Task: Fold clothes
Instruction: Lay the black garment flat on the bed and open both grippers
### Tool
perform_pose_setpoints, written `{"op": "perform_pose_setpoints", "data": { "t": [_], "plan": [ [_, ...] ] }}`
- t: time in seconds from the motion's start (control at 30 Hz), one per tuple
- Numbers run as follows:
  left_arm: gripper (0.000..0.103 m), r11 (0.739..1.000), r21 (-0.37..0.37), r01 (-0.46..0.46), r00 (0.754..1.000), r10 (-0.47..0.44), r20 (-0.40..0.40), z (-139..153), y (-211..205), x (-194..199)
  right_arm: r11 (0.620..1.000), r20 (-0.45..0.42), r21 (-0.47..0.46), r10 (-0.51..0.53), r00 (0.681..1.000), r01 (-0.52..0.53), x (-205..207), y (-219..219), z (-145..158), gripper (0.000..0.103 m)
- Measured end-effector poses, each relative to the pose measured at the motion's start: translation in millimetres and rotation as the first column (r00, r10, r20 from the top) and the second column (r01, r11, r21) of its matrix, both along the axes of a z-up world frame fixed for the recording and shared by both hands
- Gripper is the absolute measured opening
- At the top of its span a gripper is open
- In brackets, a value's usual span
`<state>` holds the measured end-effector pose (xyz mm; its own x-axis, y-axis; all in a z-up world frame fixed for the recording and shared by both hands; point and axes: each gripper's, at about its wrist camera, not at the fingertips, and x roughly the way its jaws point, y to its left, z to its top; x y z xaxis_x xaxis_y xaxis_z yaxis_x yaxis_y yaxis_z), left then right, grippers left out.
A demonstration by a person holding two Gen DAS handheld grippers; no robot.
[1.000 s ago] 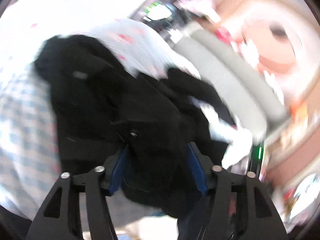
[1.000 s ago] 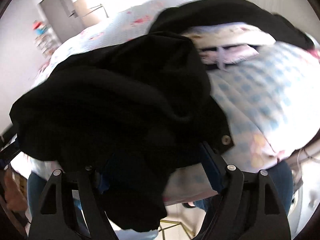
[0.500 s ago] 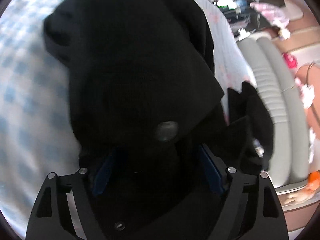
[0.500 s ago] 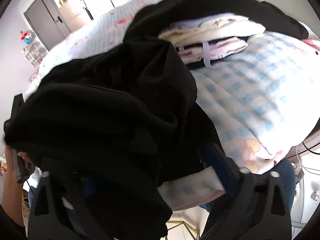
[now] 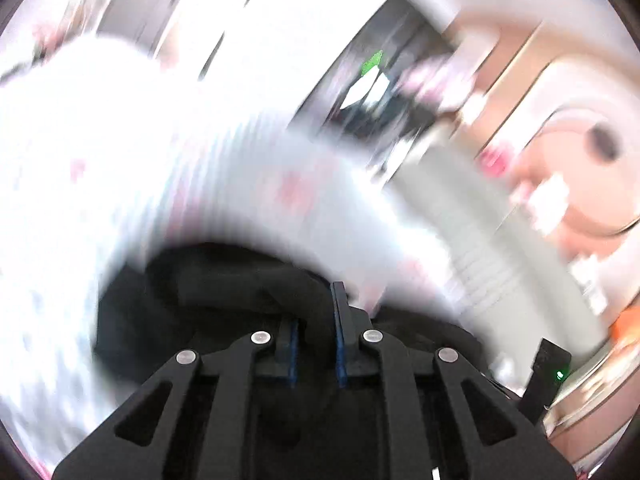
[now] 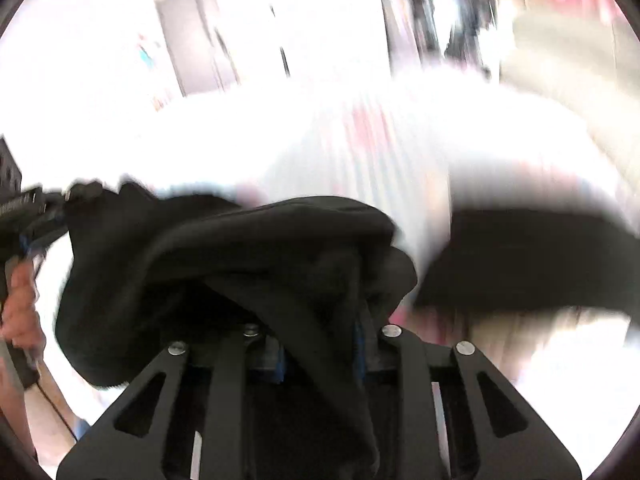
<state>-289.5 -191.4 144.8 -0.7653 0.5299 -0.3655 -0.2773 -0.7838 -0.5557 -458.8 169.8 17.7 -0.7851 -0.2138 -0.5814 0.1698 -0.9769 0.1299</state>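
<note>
A black garment (image 6: 224, 264) is held up between both grippers over the bed. My right gripper (image 6: 320, 344) is shut on a thick fold of it, cloth draping over the fingers. In the right wrist view my left gripper (image 6: 44, 216) at the far left pinches the garment's other edge, with a hand (image 6: 20, 304) below it. In the left wrist view my left gripper (image 5: 316, 336) is shut on black cloth (image 5: 224, 280) bunched just ahead of the fingers. Both views are heavily blurred.
A bed with a white floral cover (image 5: 120, 160) lies ahead. Another dark garment (image 6: 540, 260) rests on it at the right. A grey padded headboard (image 5: 480, 232) and shelving (image 5: 380, 92) stand beyond. A door (image 6: 196, 36) is far off.
Both grippers closed on the black garment and swung it up and away from the bed; the views now point toward the room and are motion-blurred.
</note>
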Motion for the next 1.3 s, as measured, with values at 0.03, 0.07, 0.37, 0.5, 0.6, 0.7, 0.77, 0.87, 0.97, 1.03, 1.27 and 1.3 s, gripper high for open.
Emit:
{"op": "perform_pose_setpoints", "data": {
  "t": [0.03,0.07,0.37,0.5,0.6,0.7,0.77,0.87,0.97,1.03,1.27,1.3],
  "plan": [
    [0.014,1.000,-0.007,-0.001,0.999,0.001,-0.049,31,-8,7,1.000,-0.109,0.000,-0.001,0.994,0.001,-8,-5,43,0.023],
    [0.014,1.000,-0.014,-0.007,0.996,0.006,-0.087,57,-18,18,1.000,-0.169,-0.011,-0.019,0.985,0.018,-14,-5,72,0.024],
    [0.015,0.990,-0.062,0.124,0.935,-0.096,0.341,-125,0,83,0.966,0.248,0.101,-0.255,0.934,0.237,-56,50,-51,0.057],
    [0.016,0.987,-0.060,0.148,0.800,-0.084,0.594,-245,24,125,0.968,0.442,0.023,-0.236,0.865,0.251,-11,74,-140,0.057],
    [0.016,0.994,-0.012,0.112,0.791,-0.082,0.606,-267,26,153,0.973,0.448,-0.010,-0.201,0.871,0.230,34,76,-160,0.061],
    [0.016,0.996,0.030,0.085,0.808,-0.086,0.582,-262,18,163,0.980,0.412,-0.084,-0.128,0.902,0.178,88,59,-158,0.066],
    [0.016,0.997,0.031,0.075,0.829,-0.080,0.554,-252,11,167,0.983,0.387,-0.138,-0.060,0.920,0.122,97,53,-159,0.067],
    [0.017,0.998,0.030,0.054,0.859,-0.061,0.508,-239,-1,172,0.984,0.390,-0.168,0.006,0.921,0.065,103,32,-167,0.073],
    [0.019,1.000,0.021,0.005,0.872,-0.015,0.490,-240,-13,170,0.983,0.407,-0.185,0.063,0.911,0.015,115,3,-175,0.080],
    [0.020,0.999,0.029,-0.033,0.861,0.014,0.508,-249,-16,163,0.980,0.418,-0.197,0.100,0.903,-0.017,123,-16,-180,0.078],
    [0.066,0.998,0.030,-0.056,0.842,0.031,0.538,-279,3,131,0.975,0.447,-0.200,0.178,0.877,-0.096,141,-74,-199,0.089],
    [0.066,0.998,-0.013,-0.064,0.834,0.060,0.548,-283,5,125,0.982,0.459,-0.166,0.159,0.874,-0.092,131,-78,-206,0.082]
  ]
}}
